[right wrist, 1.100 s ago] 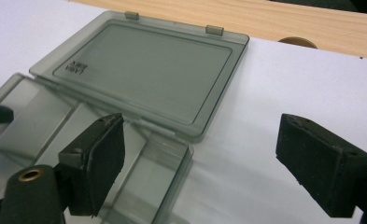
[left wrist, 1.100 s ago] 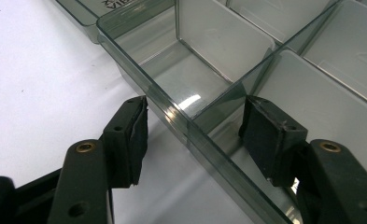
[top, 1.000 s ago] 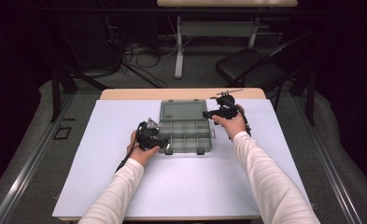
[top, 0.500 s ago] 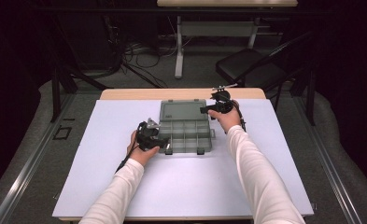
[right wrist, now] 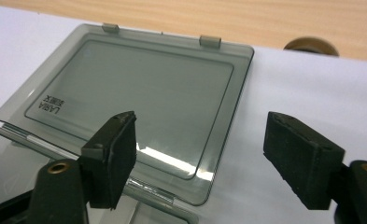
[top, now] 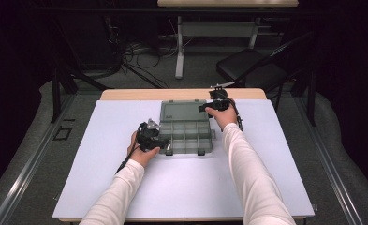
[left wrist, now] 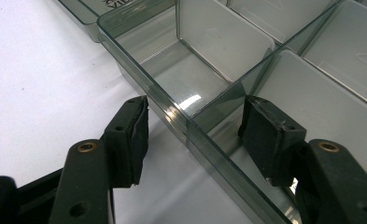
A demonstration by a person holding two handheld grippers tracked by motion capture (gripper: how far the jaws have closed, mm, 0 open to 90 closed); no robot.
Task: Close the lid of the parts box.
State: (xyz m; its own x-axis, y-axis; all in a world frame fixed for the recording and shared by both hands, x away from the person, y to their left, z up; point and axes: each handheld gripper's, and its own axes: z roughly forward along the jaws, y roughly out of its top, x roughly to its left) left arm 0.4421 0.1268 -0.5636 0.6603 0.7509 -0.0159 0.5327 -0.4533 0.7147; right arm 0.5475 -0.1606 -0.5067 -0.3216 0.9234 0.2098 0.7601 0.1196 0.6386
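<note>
A smoky clear compartment box [top: 186, 137] lies on the white mat with its lid [top: 181, 111] folded flat behind it. My left gripper [top: 165, 146] is at the box's front left corner. In the left gripper view its jaws [left wrist: 195, 135] are open and straddle the box's outer wall [left wrist: 172, 112], one pad outside and one inside a bare compartment [left wrist: 209, 42]. My right gripper [top: 205, 108] is at the lid's right edge. Its jaws [right wrist: 204, 154] have just been closing and stand open, one pad over the lid [right wrist: 139, 88] and one over the mat, touching nothing.
The white mat [top: 195, 187] covers a wooden table [top: 181, 94], whose far strip has a round hole [right wrist: 309, 45]. Beyond the table are a black folding chair [top: 256, 70], a white table leg [top: 179, 51] and cables on the floor.
My right hand has shifted a little left and away, from the box's far right corner to the lid's right edge. My left hand and the box have not moved.
</note>
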